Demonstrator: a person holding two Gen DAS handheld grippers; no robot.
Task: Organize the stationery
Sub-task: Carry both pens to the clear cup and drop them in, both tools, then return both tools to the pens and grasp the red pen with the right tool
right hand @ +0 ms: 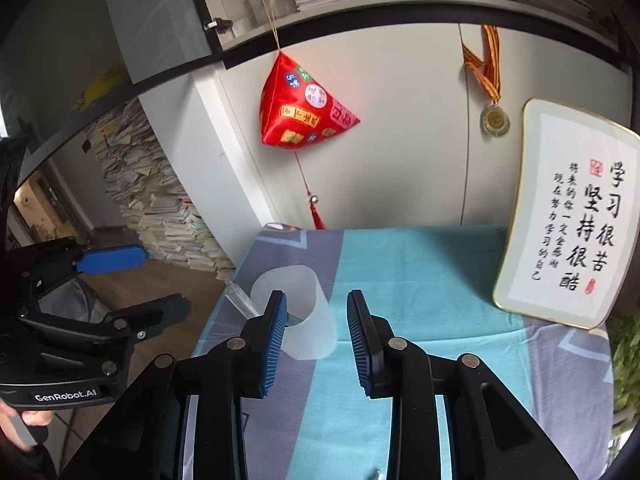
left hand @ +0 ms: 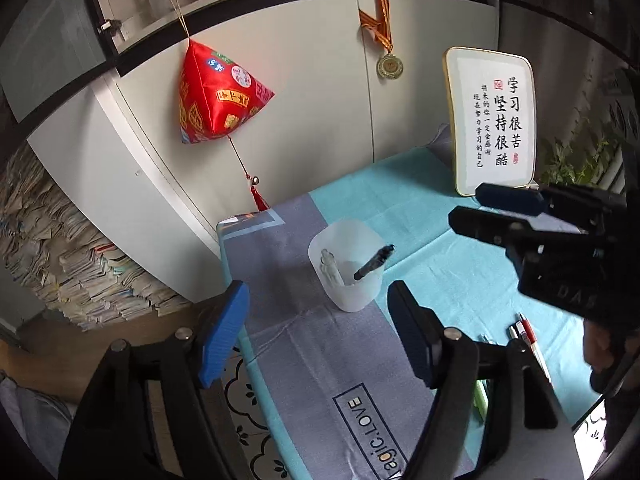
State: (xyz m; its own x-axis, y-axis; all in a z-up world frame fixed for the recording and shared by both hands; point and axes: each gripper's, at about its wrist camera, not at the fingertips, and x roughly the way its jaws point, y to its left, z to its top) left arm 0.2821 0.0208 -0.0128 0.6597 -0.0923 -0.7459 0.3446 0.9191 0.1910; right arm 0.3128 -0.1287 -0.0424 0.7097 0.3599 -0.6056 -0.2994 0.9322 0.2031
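Ahead of your left claw, a red pyramid-shaped ornament [left hand: 218,96] hangs on a cord against the white cabinet wall [left hand: 312,92], its tassel [left hand: 260,200] reaching the tabletop's far edge. Up and right of it you see a medal [left hand: 389,66] on a striped ribbon. Further right, a framed calligraphy plaque [left hand: 494,120] stands upright. Left of the claw, stacked books [left hand: 68,256] lean against the wall.

Black pen [left hand: 374,262] — tilted in frosted cup [left hand: 348,280]

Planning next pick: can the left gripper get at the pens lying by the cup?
Probably yes. The left gripper is open and empty, and the pens lie bare on the cloth, right of the cup; the right gripper hangs farther back.
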